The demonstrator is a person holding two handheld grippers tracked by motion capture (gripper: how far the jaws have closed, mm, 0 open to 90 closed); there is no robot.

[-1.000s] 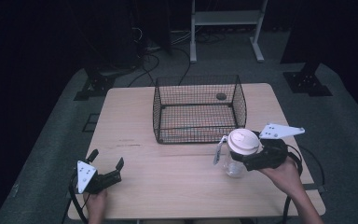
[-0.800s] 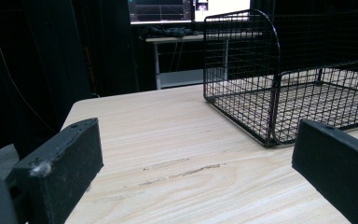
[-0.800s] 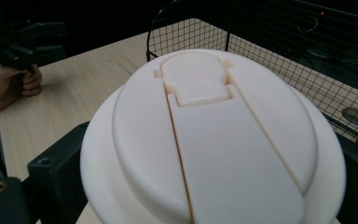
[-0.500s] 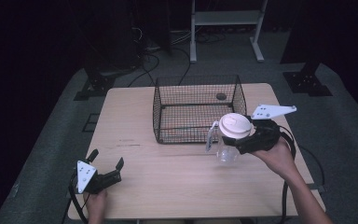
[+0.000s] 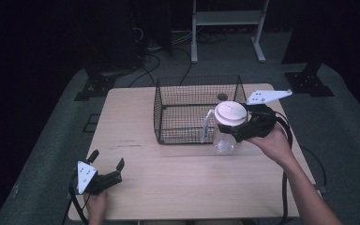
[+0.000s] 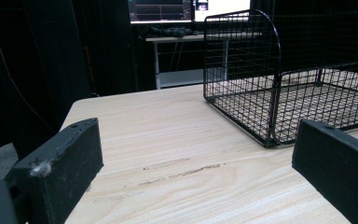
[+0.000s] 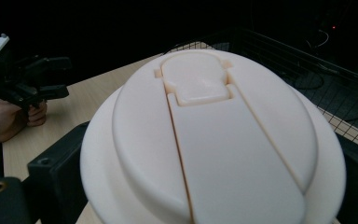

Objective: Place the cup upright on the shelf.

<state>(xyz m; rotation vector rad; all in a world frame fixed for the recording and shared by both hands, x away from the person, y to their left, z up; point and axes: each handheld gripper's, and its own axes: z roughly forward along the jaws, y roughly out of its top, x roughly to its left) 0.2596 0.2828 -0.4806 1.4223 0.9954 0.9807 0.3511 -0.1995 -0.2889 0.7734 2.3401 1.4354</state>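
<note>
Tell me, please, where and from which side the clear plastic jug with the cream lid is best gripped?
Grip the clear plastic jug with the cream lid just under its wide lid rim, coming from its right side. The handle sticks out on the left, toward the black wire basket, so the right is free. The right tongs hold it this way now.

Our right tongs are raised off the surface, arm stretched forward from the lower right, hand wrapped around the grip, jaws clamped tight on either side of what they carry. Our left tongs sit low at the near left corner, jaws spread wide apart and pointing forward, hand tucked close behind them.
</note>
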